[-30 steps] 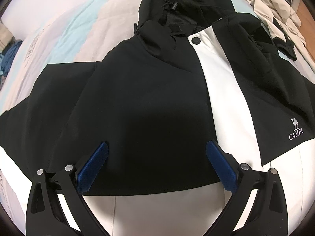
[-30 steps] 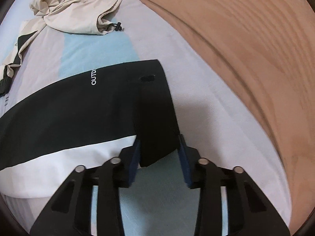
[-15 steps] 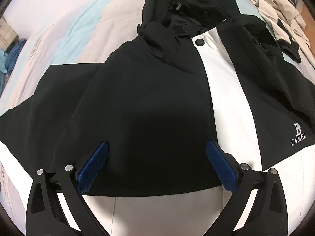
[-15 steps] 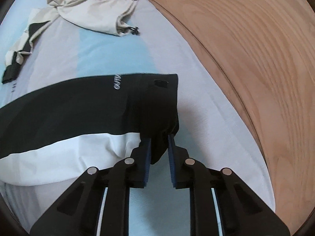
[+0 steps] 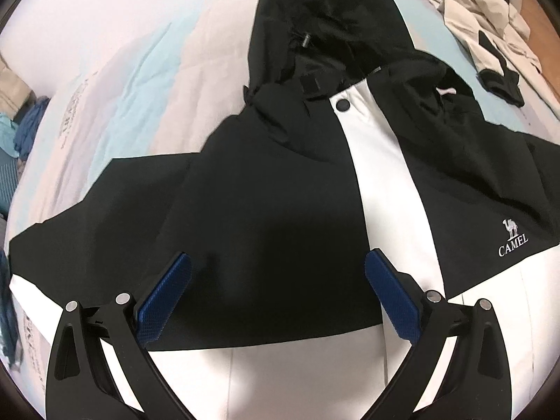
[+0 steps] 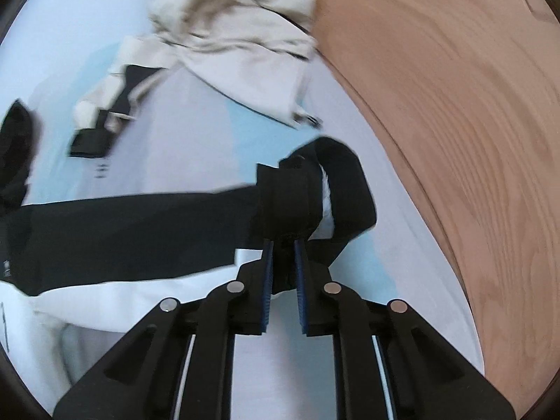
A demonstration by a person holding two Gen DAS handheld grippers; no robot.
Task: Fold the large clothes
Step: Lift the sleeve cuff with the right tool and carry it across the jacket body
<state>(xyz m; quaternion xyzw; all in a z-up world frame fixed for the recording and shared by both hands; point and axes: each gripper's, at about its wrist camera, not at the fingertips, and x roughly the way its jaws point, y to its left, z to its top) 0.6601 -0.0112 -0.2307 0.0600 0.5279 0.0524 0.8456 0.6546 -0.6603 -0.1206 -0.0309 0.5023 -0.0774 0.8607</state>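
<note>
Meanwhile the right tool point(image 6: 282, 245) is closing on the jacket's cuff point(image 6: 290, 203), left tool point(image 5: 278, 269) gaping.

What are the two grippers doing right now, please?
Left gripper: open, holding nothing, above the black and white jacket.
Right gripper: jaws closing on the jacket's black cuff, cuff pinched between them.

1. A bedroom in a home: a bed point(image 5: 133, 80) spread with a pale sheet in light blue and beige bands fills both views.
2. A wood-grain floor point(image 6: 455, 105) runs along its edge.
3. Clothes lie about (a beige jacket point(image 6: 245, 52) crumpled on the sheet, a blue heap point(image 5: 24, 129) beside the bed).
</note>
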